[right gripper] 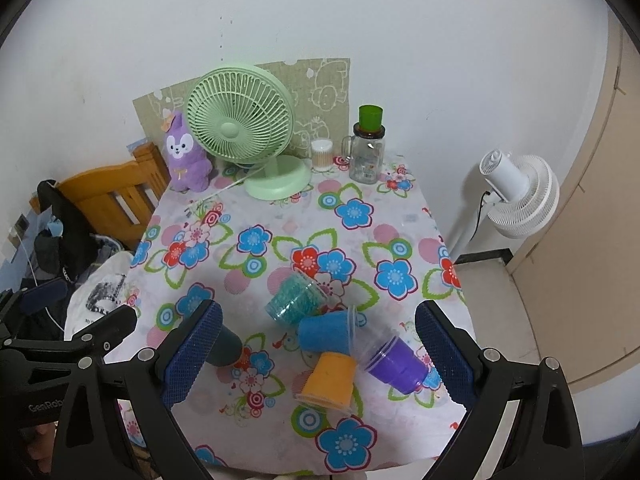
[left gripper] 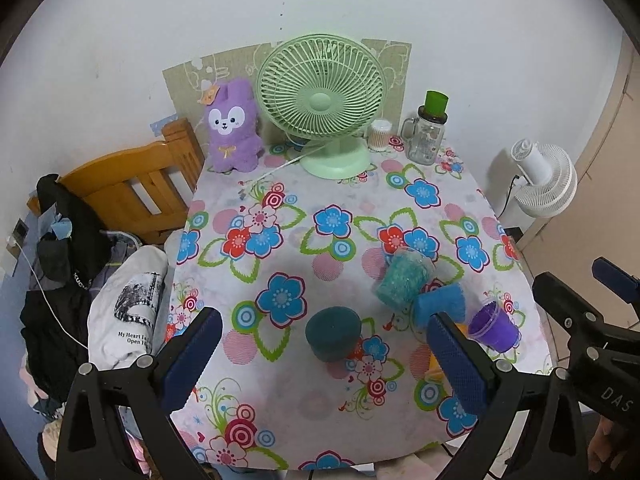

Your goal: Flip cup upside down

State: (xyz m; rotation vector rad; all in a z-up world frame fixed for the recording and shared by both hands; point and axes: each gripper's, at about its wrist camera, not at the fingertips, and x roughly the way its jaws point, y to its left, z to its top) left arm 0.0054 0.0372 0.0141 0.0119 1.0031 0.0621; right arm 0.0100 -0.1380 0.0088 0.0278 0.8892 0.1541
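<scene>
Several cups lie on the flowered tablecloth (left gripper: 320,412). A dark teal cup (left gripper: 333,333) stands upside down near the front middle; the right wrist view shows it (right gripper: 228,347) partly behind my finger. A glittery teal cup (right gripper: 294,299), a blue cup (right gripper: 327,331), an orange cup (right gripper: 330,380) and a purple cup (right gripper: 394,363) lie on their sides in a cluster. My left gripper (left gripper: 324,360) is open and empty above the dark teal cup. My right gripper (right gripper: 320,354) is open and empty above the cluster.
A green desk fan (left gripper: 322,100), a purple plush toy (left gripper: 232,132), a cotton-swab jar (left gripper: 379,134) and a glass mug with a green cup on top (left gripper: 428,136) stand at the back. A wooden chair (left gripper: 132,188) and clothes are left; a white fan (right gripper: 516,196) stands right.
</scene>
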